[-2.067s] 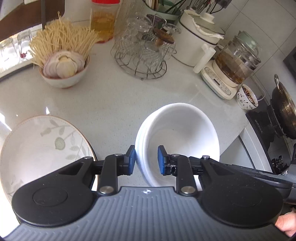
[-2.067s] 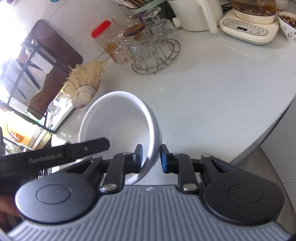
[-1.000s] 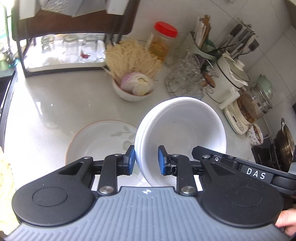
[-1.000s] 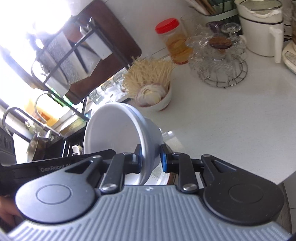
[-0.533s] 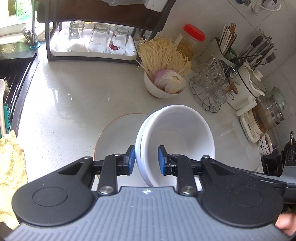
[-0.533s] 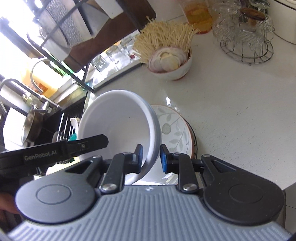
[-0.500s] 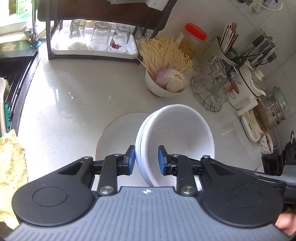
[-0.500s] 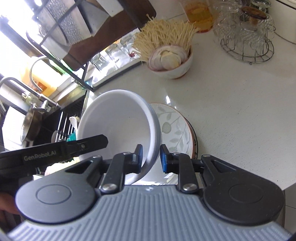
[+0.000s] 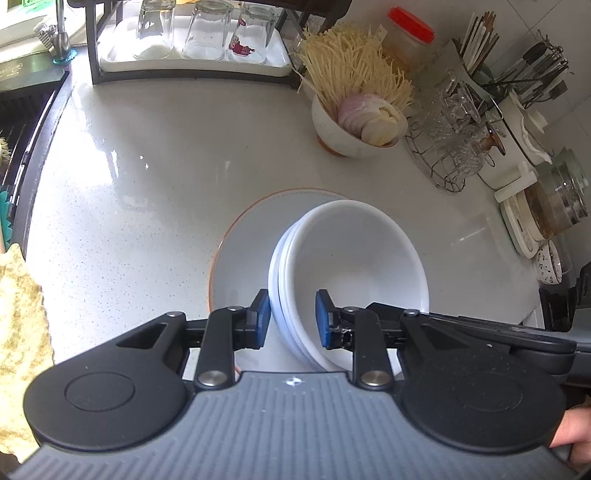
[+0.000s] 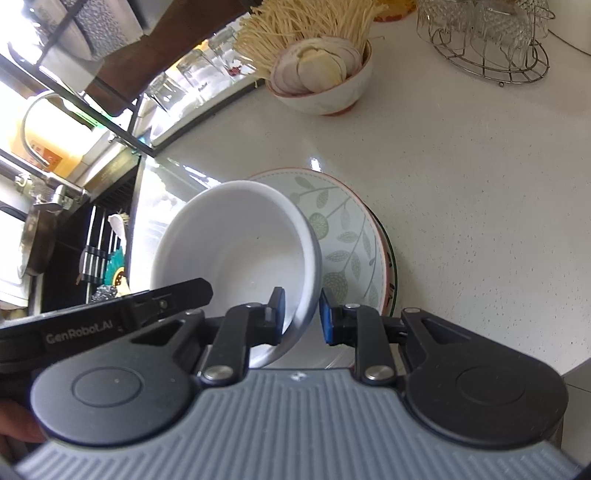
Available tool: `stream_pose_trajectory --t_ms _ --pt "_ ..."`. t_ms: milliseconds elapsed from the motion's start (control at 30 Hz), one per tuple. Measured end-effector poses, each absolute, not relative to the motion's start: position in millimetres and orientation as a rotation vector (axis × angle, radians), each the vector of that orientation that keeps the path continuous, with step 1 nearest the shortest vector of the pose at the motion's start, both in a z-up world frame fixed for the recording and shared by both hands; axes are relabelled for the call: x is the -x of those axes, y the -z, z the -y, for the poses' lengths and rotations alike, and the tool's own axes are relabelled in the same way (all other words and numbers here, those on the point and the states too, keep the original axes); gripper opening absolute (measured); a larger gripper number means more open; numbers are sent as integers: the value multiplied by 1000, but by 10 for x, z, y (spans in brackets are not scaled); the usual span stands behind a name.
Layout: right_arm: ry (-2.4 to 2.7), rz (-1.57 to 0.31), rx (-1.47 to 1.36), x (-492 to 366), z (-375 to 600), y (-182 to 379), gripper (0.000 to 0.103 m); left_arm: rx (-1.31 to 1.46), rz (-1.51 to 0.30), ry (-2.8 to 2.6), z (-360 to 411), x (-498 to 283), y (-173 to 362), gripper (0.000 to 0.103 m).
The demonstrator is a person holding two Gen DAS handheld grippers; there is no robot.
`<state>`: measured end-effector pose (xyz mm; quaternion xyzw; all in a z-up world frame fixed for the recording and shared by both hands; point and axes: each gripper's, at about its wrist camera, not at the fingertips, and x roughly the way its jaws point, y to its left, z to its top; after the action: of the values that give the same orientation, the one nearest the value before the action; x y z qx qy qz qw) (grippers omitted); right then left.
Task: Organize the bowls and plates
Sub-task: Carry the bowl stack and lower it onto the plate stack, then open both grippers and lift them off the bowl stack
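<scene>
Left wrist view: left gripper (image 9: 291,314) and right gripper (image 10: 301,314) each clamp opposite rims of stacked white bowls (image 9: 354,266) above leaf-patterned plate (image 10: 347,229).

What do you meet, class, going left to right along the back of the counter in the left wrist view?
Three upturned clear glasses on a white tray → white bowl of sliced onion and pale noodles → wire rack of cut-glass cups → glass kettle.
</scene>
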<state>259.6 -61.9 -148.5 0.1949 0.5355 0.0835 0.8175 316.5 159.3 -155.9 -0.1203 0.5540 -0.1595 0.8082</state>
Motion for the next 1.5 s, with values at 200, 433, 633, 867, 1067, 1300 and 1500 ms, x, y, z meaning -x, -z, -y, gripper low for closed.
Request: stream_pose_trajectory --t_ms 200,433,633,867,1067,1300,1500 --pt "-154 -1156 -414 -2627 576 1527 24 256 -1194 345 -1617 -3247 1627 29" --pt "-105 -1144 -411 -2637 583 1503 25 229 -1191 367 -1646 -3276 1642 48" --pt "-55 -1123 -415 -2597 568 1473 48 209 -1178 384 -1697 -3287 1615 52" --pt "-25 -1068 -395 -2547 560 1359 48 180 -1141 395 -1751 -3272 1507 54" --pt "-41 -1014 -366 -2526 552 1233 47 154 -1090 376 -1761 -3181 1342 54" --pt "-89 -959 -370 -2415 674 1042 47 149 -1023 296 -1688 -2942 1054 54" --pt "-145 -899 -333 -2264 821 804 47 144 -951 238 -1554 -2633 769 54"
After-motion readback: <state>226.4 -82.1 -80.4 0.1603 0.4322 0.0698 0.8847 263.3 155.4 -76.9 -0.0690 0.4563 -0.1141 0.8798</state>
